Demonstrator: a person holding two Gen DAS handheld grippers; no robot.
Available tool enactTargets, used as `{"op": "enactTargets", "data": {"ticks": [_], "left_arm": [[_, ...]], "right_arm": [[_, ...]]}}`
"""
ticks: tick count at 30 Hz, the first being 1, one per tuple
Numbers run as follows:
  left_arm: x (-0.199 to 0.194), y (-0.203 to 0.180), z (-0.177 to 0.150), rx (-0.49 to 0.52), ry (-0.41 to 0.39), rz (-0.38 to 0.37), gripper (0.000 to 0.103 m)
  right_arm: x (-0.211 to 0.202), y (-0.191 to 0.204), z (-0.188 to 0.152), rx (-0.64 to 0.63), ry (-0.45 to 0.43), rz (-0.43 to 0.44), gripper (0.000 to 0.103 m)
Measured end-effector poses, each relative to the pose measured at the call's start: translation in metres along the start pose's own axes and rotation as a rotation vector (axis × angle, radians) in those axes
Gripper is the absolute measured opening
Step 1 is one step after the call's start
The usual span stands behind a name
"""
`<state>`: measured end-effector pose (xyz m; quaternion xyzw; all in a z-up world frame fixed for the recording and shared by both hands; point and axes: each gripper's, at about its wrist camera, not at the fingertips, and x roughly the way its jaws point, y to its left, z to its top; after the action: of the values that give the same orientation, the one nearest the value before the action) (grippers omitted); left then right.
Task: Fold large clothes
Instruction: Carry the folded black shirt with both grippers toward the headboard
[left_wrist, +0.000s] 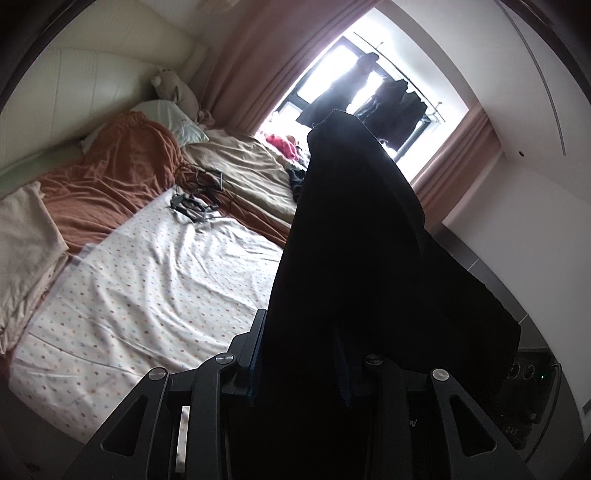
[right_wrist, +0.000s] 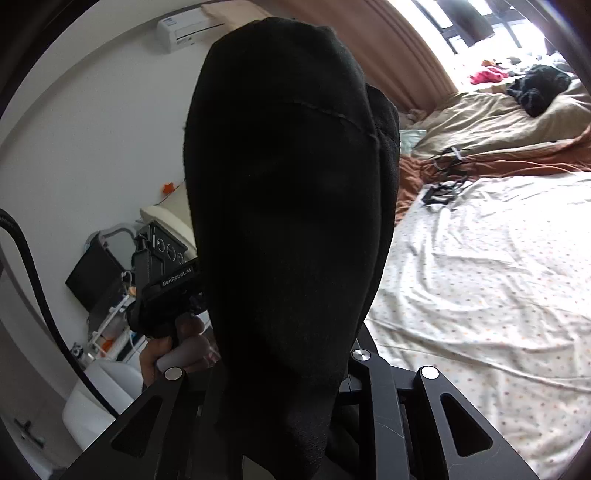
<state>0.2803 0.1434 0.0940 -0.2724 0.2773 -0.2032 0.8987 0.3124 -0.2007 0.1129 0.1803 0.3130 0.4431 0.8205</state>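
The black garment (left_wrist: 354, 229) is matt cloth, a stitched seam crossing it. Each claw, left (left_wrist: 295, 354) and right (right_wrist: 280, 373), has matt black plastic arms with bright metal pivot screws. The bed's dotted sheet (left_wrist: 147, 280) is thin, creased white cotton-like cloth; the rust blanket (left_wrist: 122, 173) looks soft and crumpled. The curtain (left_wrist: 266, 62) is pleated pink cloth.

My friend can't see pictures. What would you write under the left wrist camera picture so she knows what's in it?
A black garment hangs lifted from the left tool, which is shut on it, filling the middle of the view. Behind it lies a bed with a dotted white sheet, an orange blanket, a tangle of cables and a bright window.
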Motion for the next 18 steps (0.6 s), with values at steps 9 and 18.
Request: {"op": "enactTargets", "data": {"ticks": [9,18], "left_arm": [[-0.063,0.056,0.042,0.001,-0.098,0.070,0.031],[-0.121,0.127,0.070,-0.025,-0.172,0.135,0.029]], "right_arm": [[0.065,0.025,0.029,-0.077,0.050,0.054,0.021],[0.166,0.059,0.057,-0.209,0.096,0.100,0.021]]}}
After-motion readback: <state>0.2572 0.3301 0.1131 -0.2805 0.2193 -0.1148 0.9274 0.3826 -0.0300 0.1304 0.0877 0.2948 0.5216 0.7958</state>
